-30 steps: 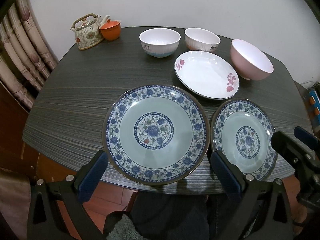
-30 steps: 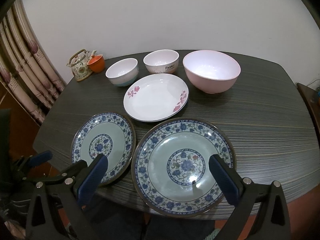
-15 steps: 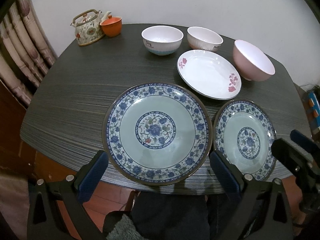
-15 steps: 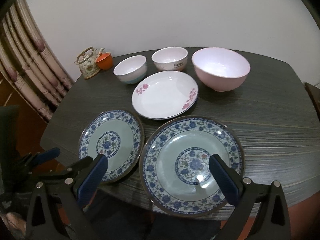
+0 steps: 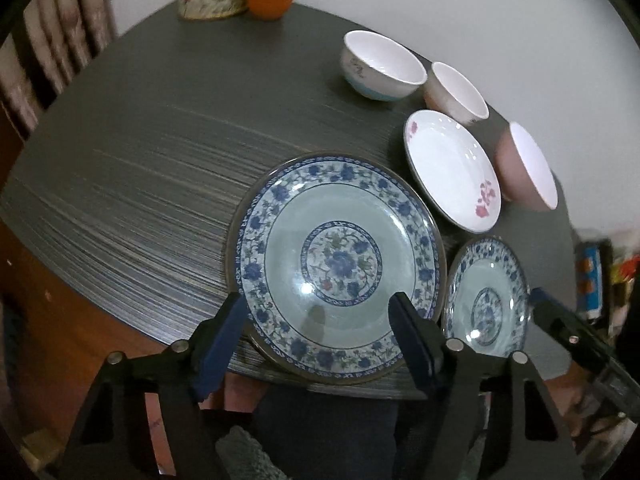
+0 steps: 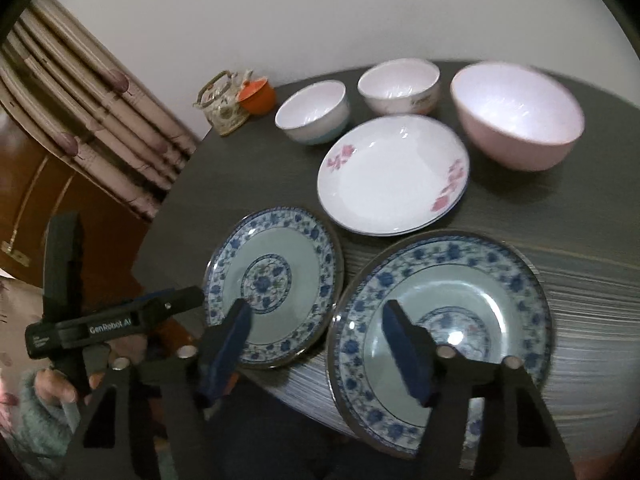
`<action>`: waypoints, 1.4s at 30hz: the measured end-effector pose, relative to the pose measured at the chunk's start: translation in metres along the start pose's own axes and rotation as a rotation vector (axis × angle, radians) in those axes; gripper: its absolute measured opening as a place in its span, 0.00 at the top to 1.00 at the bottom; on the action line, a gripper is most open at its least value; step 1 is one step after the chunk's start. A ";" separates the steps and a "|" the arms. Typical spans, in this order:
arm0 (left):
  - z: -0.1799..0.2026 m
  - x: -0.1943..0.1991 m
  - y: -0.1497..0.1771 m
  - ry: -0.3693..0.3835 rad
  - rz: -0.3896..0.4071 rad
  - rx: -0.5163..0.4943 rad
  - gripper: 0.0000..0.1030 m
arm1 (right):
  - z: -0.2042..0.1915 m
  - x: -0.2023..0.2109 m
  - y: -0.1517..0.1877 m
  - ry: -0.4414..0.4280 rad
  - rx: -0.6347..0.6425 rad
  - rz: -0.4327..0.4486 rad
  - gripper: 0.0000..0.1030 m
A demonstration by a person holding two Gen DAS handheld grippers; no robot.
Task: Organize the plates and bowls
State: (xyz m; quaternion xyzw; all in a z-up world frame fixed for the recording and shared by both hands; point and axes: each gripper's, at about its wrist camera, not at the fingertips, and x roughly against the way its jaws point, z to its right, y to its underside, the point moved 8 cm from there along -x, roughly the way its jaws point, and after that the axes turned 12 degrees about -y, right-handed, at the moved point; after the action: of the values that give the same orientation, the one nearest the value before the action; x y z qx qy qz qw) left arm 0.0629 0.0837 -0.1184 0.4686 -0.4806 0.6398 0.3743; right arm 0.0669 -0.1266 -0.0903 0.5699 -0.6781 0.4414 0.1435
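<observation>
Two blue floral plates lie side by side at the table's near edge. My left gripper (image 5: 320, 320) hovers over the near part of the left plate (image 5: 336, 268). Its jaws are closing and the pads touch nothing. My right gripper (image 6: 316, 316) hangs over the gap between the left plate (image 6: 276, 292) and the right plate (image 6: 444, 320), its jaws also closing with nothing held. Behind the blue plates sits a white plate with pink flowers (image 6: 392, 176). A pink bowl (image 6: 520, 116) and two white bowls (image 6: 312, 114) (image 6: 400, 86) stand behind it.
A patterned teapot (image 6: 222, 106) and an orange lidded cup (image 6: 256, 96) stand at the table's far left corner. Striped curtains (image 6: 92, 112) hang on the left. A hand in a teal sleeve (image 6: 60, 384) holds the left gripper beside the dark wood-grain table (image 6: 580, 264).
Both pairs of jaws have narrowed from wide open. Both cameras have come closer to the blue plates and tilted down. The left view has rolled, and the teapot now sits at its top edge.
</observation>
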 end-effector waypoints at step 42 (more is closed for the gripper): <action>-0.040 -0.066 -0.018 0.065 -0.148 0.098 0.72 | 0.042 -0.147 -0.051 -0.064 -0.099 -0.252 0.82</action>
State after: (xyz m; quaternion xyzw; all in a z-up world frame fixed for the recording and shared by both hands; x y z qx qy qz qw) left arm 0.0885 0.1249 -0.1807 0.4995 -0.4003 0.6481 0.4126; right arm 0.1712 -0.0613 -0.1945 0.6565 -0.6264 0.3673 0.2041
